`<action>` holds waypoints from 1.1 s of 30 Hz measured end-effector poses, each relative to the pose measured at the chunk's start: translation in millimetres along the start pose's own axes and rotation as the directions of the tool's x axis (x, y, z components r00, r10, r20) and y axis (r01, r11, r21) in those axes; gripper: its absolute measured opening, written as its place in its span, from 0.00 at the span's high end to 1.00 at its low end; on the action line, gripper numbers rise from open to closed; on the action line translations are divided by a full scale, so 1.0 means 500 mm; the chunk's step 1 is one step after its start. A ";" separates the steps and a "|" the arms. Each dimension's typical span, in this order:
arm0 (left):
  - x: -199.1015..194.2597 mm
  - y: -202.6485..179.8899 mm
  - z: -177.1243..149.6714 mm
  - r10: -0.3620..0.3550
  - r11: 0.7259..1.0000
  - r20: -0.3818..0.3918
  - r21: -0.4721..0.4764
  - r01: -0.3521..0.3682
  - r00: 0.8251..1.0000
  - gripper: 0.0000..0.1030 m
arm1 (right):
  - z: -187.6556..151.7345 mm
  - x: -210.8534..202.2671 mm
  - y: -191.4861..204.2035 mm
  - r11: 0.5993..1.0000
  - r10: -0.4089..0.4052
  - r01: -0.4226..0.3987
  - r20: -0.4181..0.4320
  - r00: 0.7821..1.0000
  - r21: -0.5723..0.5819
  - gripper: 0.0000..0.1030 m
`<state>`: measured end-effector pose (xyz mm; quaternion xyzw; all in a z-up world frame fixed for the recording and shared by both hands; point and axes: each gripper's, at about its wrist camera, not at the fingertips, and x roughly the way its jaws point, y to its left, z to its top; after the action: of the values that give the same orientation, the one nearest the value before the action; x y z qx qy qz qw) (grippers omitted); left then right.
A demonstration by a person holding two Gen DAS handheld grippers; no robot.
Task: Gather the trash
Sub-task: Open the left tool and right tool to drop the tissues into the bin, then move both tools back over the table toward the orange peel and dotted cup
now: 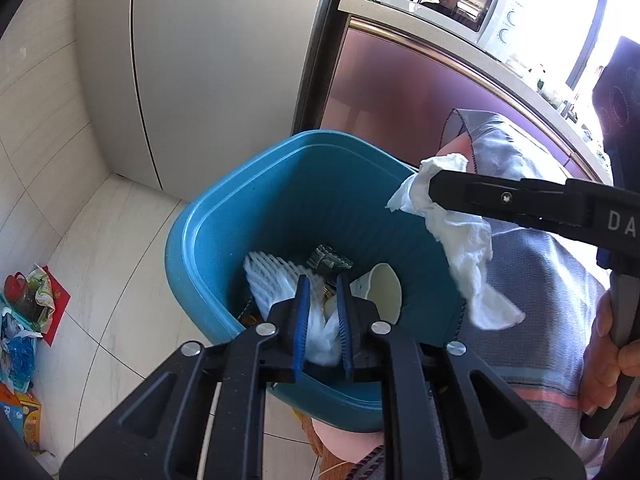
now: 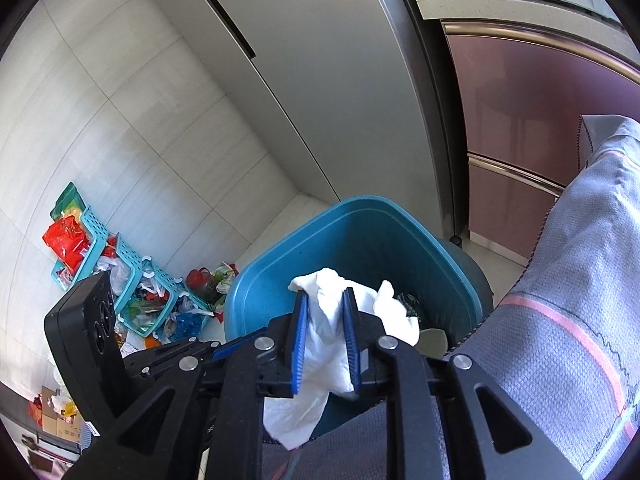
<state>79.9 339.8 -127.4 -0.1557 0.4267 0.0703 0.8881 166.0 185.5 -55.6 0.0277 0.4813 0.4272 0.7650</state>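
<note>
Grippers are hovering over the blue bin [image 1: 224, 216] for release: the right gripper [image 2: 325, 340] is loosely pinching a white tissue [image 2: 320, 344] above its rim, the left gripper [image 1: 322, 320] is spreading its jaws around white wrapping [image 1: 320, 336] inside.

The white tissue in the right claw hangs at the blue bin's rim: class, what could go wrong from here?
1. The white tissue between the right claw pads trails outside the blue bin, so it may drop onto the grey cloth instead.
2. The left claw has white wrapping between its pads; thin material could cling rather than fall.
3. Both claws crowd one opening and could bump.
</note>
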 end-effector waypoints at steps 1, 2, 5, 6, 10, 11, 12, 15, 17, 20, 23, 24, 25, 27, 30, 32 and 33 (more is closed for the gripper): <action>0.002 0.001 0.000 0.000 1.000 -0.003 -0.003 0.000 1.000 0.87 | 0.000 0.001 0.000 1.000 -0.002 0.002 -0.003 1.000 0.000 0.81; 0.002 0.002 -0.001 0.000 1.000 -0.003 -0.005 0.000 1.000 0.87 | 0.000 0.002 0.000 1.000 -0.001 0.001 -0.003 1.000 0.002 0.79; -0.003 0.004 -0.004 0.003 1.000 0.005 -0.007 -0.003 1.000 0.83 | 0.000 0.000 -0.007 1.000 0.001 -0.001 -0.005 1.000 0.011 0.76; -0.005 0.004 -0.005 0.002 1.000 0.006 -0.007 -0.002 1.000 0.83 | 0.000 0.000 -0.008 1.000 0.002 -0.002 -0.005 1.000 0.013 0.75; -0.018 0.001 -0.006 0.007 1.000 0.020 0.004 -0.007 1.000 0.81 | -0.004 -0.006 -0.011 1.000 0.006 -0.006 0.001 1.000 0.016 0.74; -0.022 -0.001 -0.007 0.005 1.000 0.026 0.008 -0.006 1.000 0.80 | -0.005 -0.007 -0.014 1.000 0.008 -0.008 0.001 1.000 0.017 0.74; -0.028 -0.002 -0.007 0.006 1.000 0.032 0.011 -0.007 0.999 0.79 | -0.006 -0.009 -0.015 1.000 0.010 -0.010 0.003 1.000 0.019 0.74; -0.047 -0.013 -0.008 0.011 1.000 0.057 0.028 -0.012 0.998 0.74 | -0.013 -0.019 -0.017 1.000 0.017 -0.017 0.008 1.000 0.019 0.74; -0.063 -0.023 -0.009 0.012 0.999 0.079 0.044 -0.016 0.997 0.70 | -0.019 -0.028 -0.019 1.000 0.017 -0.017 0.013 1.000 0.015 0.74; -0.089 -0.041 -0.011 0.014 0.998 0.109 0.066 -0.022 0.994 0.62 | -0.026 -0.046 -0.023 1.000 0.019 -0.020 0.027 0.999 0.012 0.72; -0.115 -0.061 -0.013 0.014 0.996 0.140 0.089 -0.027 0.990 0.58 | -0.037 -0.075 -0.023 1.000 0.021 -0.021 0.056 0.998 0.000 0.68; -0.123 -0.068 -0.014 0.014 0.995 0.149 0.097 -0.029 0.989 0.57 | -0.041 -0.086 -0.023 1.000 0.022 -0.022 0.067 0.998 -0.003 0.68; -0.132 -0.076 -0.016 0.014 0.994 0.160 0.105 -0.031 0.987 0.52 | -0.045 -0.099 -0.022 1.000 0.024 -0.024 0.079 0.997 -0.007 0.67; -0.148 -0.091 -0.021 0.011 0.992 0.177 0.119 -0.032 0.984 0.43 | -0.055 -0.123 -0.023 1.000 0.023 -0.021 0.103 0.994 -0.019 0.64; -0.170 -0.118 -0.026 -0.006 0.990 0.204 0.140 -0.023 0.979 0.39 | -0.074 -0.166 -0.027 1.000 0.014 -0.010 0.136 0.991 -0.029 0.59; -0.184 -0.141 -0.030 -0.019 0.987 0.217 0.159 -0.016 0.976 0.33 | -0.091 -0.196 -0.035 1.000 0.002 0.002 0.162 0.987 -0.021 0.58; -0.190 -0.151 -0.032 -0.023 0.986 0.226 0.167 -0.016 0.974 0.33 | -0.102 -0.213 -0.041 1.000 -0.008 0.010 0.177 0.984 -0.011 0.57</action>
<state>28.1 264.3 -46.2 -0.0720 0.3266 0.0498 0.9411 122.0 81.3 -16.3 0.0588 0.4089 0.4225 0.8067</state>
